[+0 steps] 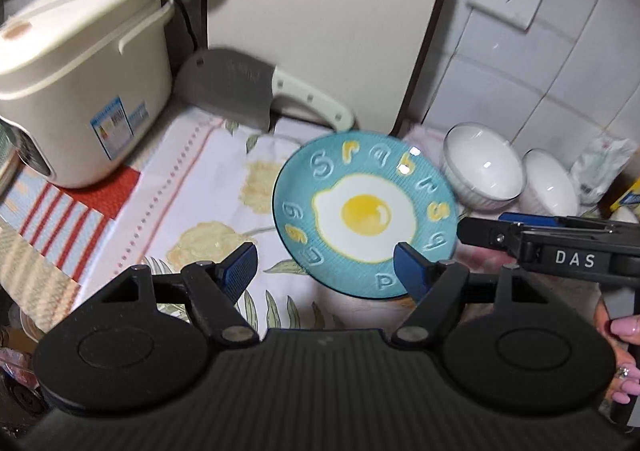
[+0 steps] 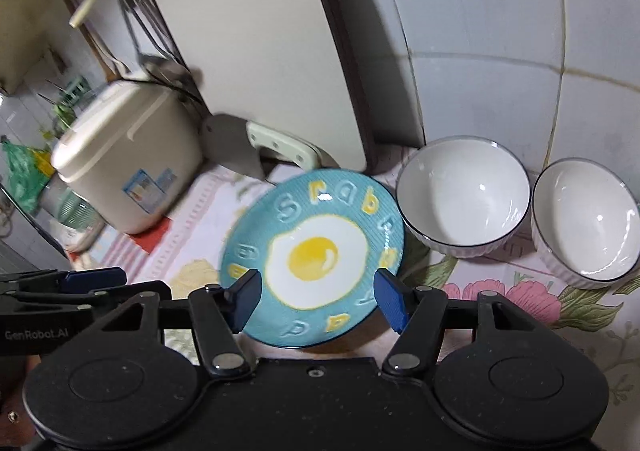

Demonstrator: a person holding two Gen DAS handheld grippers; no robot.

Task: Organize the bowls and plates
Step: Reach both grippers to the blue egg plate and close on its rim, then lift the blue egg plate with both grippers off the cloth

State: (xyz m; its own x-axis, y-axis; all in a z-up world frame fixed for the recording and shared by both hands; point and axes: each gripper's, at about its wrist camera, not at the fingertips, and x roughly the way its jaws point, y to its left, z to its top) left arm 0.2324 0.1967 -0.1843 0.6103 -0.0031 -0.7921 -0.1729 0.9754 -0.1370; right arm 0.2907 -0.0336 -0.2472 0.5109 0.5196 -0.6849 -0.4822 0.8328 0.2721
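Teal glaze marks the plate point(image 2: 312, 259), printed with a fried egg and lying flat on the flowered cloth point(image 1: 192, 179); take it as the landmark. Two white bowls point(image 2: 464, 195) stand upright just to the plate's right, side by side and empty, the nearer one close to the rim but apart from it as far as I can tell. Behind the plate a cleaver point(image 1: 236, 87) leans on a pale board point(image 1: 320, 23), and well to the plate's left sits a rice cooker point(image 1: 80, 67). Both tongs hover above the plate, nothing between their pads: the right gripper point(image 2: 316, 297) stands wide over its near half, the left gripper point(image 1: 324, 267) equally wide over its near-left edge. The step in hand looks like the approach to a first pick. A flat plate gives little to pinch from above, so I would bring one pad under the rim at the near edge and the other on top, closing gently, since glazed ware slips. Lift level, and keep clear of the nearer bowl and of the cleaver's edge behind. Working one tong at a time would avoid the two heads meeting.
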